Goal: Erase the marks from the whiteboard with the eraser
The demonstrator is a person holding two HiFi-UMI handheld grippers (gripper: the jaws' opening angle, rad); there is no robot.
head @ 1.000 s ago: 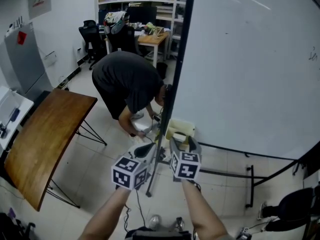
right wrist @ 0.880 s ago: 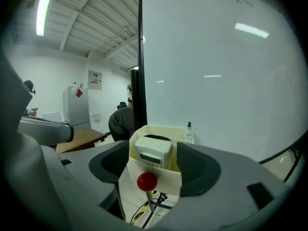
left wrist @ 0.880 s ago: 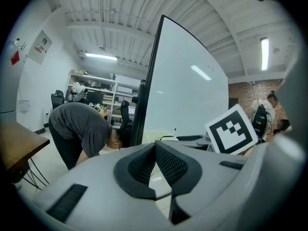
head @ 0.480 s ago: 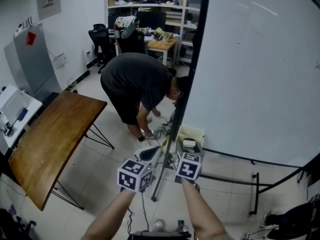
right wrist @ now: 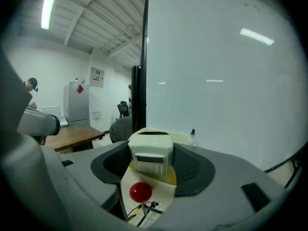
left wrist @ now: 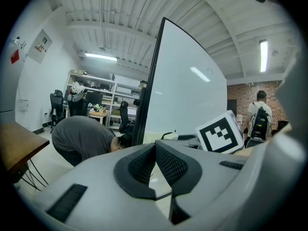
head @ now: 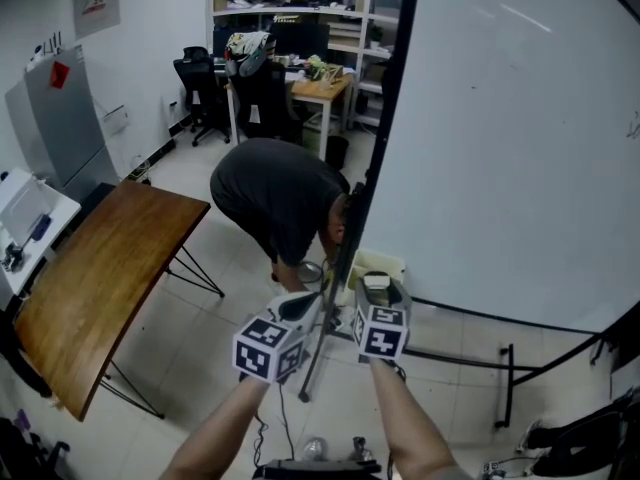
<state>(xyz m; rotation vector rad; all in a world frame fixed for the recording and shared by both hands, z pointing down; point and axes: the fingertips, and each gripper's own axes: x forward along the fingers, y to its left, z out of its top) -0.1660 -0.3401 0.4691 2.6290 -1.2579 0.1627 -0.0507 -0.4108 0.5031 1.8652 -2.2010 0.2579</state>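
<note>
We stood at the whiteboard (head: 500, 148), with a wooden table (head: 100, 268) to our left and a person (head: 280, 193) bent over by its frame. Faint marks (head: 632, 123) sat at its right edge (too small to read). The left gripper (left wrist: 155, 150) was pressed together, empty. The right gripper (right wrist: 150, 146) had just been closing and pinched the eraser (right wrist: 149, 160), low beside the board.

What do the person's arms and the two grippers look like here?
The left gripper and right gripper have light grey moulded bodies with dark grey ribbed pads, and each bears a cube of black-on-white square markers. The forearms are bare, no sleeves showing. The right jaws have just been closing, the eraser between them.
</note>
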